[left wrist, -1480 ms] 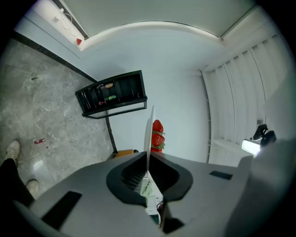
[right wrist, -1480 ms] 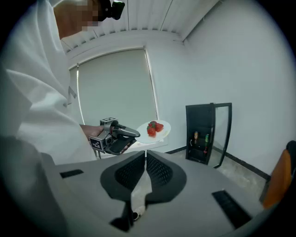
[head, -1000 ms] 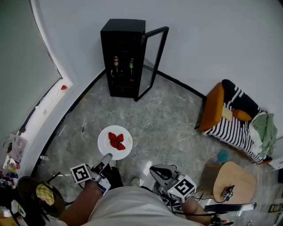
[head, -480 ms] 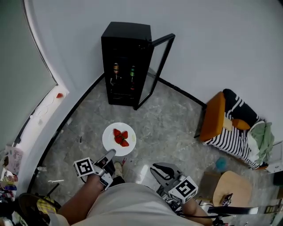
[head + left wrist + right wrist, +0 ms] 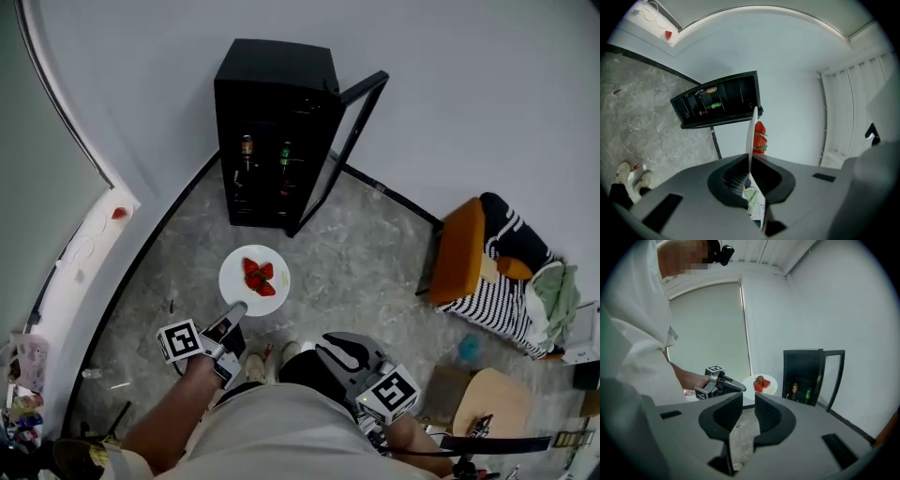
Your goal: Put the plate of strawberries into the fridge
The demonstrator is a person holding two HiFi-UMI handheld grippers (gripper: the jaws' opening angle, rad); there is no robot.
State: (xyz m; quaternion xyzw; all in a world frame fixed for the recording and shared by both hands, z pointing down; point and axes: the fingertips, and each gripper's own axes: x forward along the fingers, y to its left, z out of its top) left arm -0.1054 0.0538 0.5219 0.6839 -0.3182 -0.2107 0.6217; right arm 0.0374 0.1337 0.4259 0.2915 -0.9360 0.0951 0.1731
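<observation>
A white plate (image 5: 254, 279) with several strawberries (image 5: 258, 277) hangs level above the grey floor. My left gripper (image 5: 234, 314) is shut on its near rim. In the left gripper view the plate (image 5: 750, 136) shows edge-on between the jaws, with the strawberries (image 5: 759, 138) beside it. The black fridge (image 5: 277, 131) stands ahead against the wall, its glass door (image 5: 349, 150) swung open to the right. My right gripper (image 5: 342, 354) is held low by my body, open and holding nothing. The right gripper view shows the plate (image 5: 760, 384) and the fridge (image 5: 804, 376) ahead.
Two bottles (image 5: 247, 148) stand on a shelf inside the fridge. An orange chair (image 5: 459, 251) with a striped cloth stands at the right, with a round wooden stool (image 5: 492, 398) below it. A white ledge (image 5: 84, 253) runs along the left wall. My shoes (image 5: 258, 361) show below the plate.
I have moved closer to the fridge, which now looks larger. The plate has travelled forward with the left gripper. The right gripper stays low and open.
</observation>
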